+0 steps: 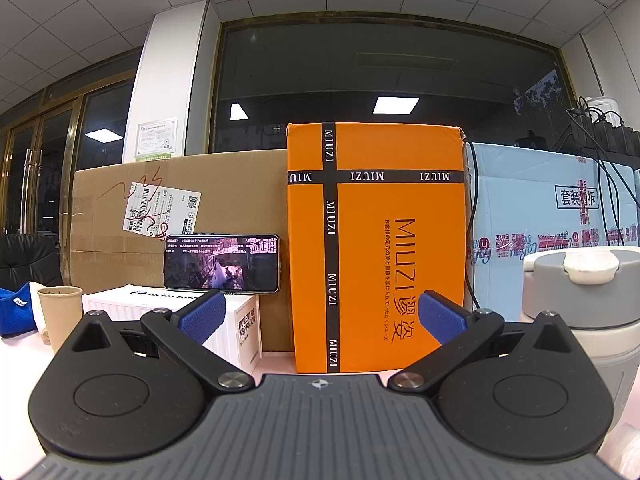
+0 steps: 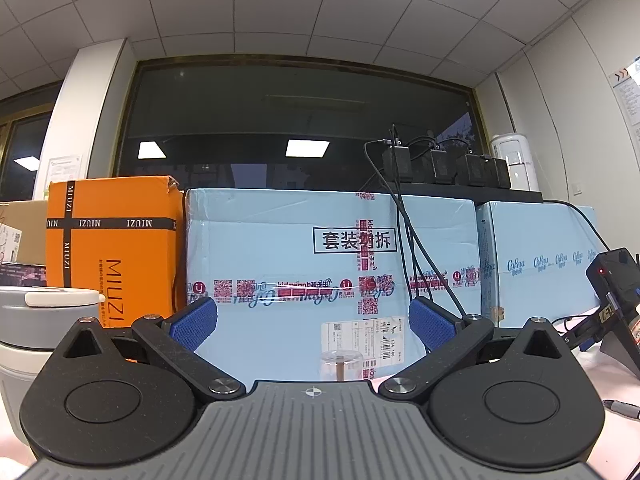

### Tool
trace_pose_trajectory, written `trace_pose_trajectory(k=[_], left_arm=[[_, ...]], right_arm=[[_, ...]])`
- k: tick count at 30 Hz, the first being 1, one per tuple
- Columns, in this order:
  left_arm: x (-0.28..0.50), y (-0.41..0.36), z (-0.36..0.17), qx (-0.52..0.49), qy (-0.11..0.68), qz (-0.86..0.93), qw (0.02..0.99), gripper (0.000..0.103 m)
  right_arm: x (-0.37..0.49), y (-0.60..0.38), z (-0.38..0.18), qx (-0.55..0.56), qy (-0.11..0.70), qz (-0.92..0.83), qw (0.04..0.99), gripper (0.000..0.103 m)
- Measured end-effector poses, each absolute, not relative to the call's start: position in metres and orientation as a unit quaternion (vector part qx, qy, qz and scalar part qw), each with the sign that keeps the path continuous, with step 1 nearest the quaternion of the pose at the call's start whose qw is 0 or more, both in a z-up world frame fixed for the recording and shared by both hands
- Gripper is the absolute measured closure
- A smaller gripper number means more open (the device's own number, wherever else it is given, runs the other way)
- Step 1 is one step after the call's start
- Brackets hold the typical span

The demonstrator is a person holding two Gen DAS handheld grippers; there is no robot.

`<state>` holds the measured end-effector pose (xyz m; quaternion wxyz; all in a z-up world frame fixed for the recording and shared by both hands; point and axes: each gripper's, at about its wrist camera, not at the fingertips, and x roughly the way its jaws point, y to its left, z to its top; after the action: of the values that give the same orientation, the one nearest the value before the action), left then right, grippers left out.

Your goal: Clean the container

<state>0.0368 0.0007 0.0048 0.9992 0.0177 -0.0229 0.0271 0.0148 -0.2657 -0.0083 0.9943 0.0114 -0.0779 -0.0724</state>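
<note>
Nothing of the cleaning looks started, judging by how things lie. Your left claw is spread wide with nothing between its blue pads, and so is your right claw. Both hover low over the pale bench, facing a wall of boxes.

What I take for the container, a grey and white lidded pot, stands upright to the right of your left claw and to the left of your right claw, so it sits between the two, near both but touched by neither. Its lid is on.

Ahead of the right claw, close in, stands a small clear glass. No cloth or wipe is held; gripping the container and all wiping remain to do.
</note>
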Motion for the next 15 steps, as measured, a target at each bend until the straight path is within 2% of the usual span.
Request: trace_pose_trajectory(k=[15], left_arm=[[0.0371, 0.0008, 0.0048, 0.018, -0.023, 0.027, 0.999, 0.0]], right_arm=[[0.0132, -0.2667, -0.0065, 0.013, -0.079, -0.074, 0.994, 0.0]])
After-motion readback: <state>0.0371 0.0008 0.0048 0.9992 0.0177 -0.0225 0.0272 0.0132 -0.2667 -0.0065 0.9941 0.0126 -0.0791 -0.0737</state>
